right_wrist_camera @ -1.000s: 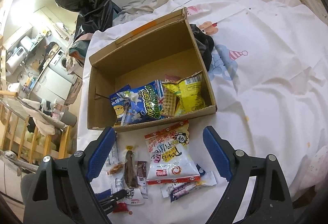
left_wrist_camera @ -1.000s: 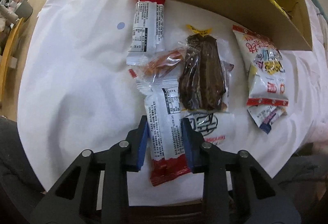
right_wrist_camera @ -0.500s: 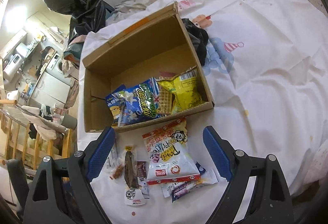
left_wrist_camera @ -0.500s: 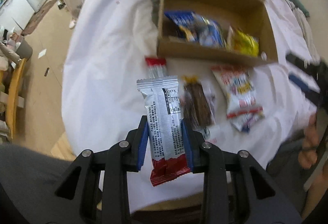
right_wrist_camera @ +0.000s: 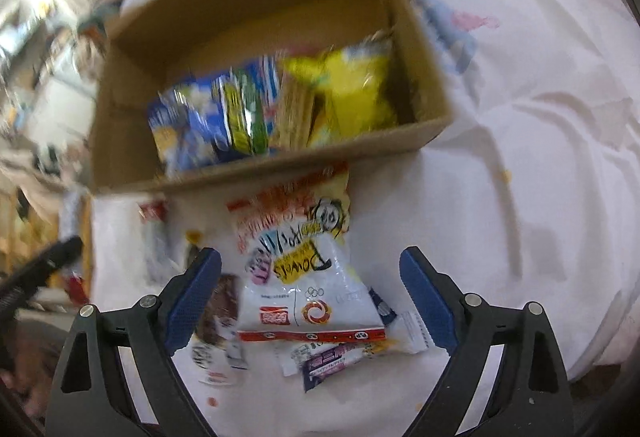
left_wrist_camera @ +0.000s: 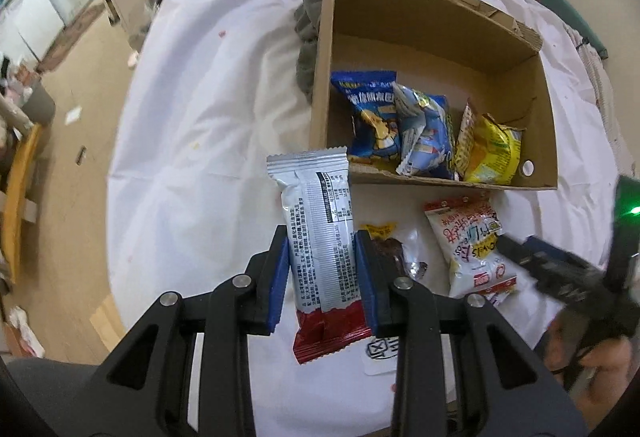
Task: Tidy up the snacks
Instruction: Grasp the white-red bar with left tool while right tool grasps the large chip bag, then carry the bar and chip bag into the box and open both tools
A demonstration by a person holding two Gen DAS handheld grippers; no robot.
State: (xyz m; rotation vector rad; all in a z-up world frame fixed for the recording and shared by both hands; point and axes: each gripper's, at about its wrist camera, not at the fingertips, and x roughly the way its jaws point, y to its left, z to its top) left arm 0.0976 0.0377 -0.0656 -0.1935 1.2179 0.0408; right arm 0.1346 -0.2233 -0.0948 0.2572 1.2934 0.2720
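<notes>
The left claw (left_wrist_camera: 322,273) is clenched on a silver snack bar with a red end (left_wrist_camera: 320,237), held lengthwise between the blue pads and clear of the white cloth (left_wrist_camera: 192,117); just ahead of the bar's top seal stands the open cardboard box (left_wrist_camera: 324,85), with blue and yellow packets already inside; beside the claw, towards the right claw, lie a dark wrapped snack (left_wrist_camera: 390,249) and a white and red bag (left_wrist_camera: 472,237). The right claw (right_wrist_camera: 312,297) is released, jaws wide, hovering over that same bag (right_wrist_camera: 308,277), touching nothing I can see. Risks, as I judge them: the slick wrapper could slide out of the grip; the bar could catch the box's near wall; the two claws are close and could collide. The right view is motion-blurred, so labels are unreadable; small packets under the bag are partly covered.
</notes>
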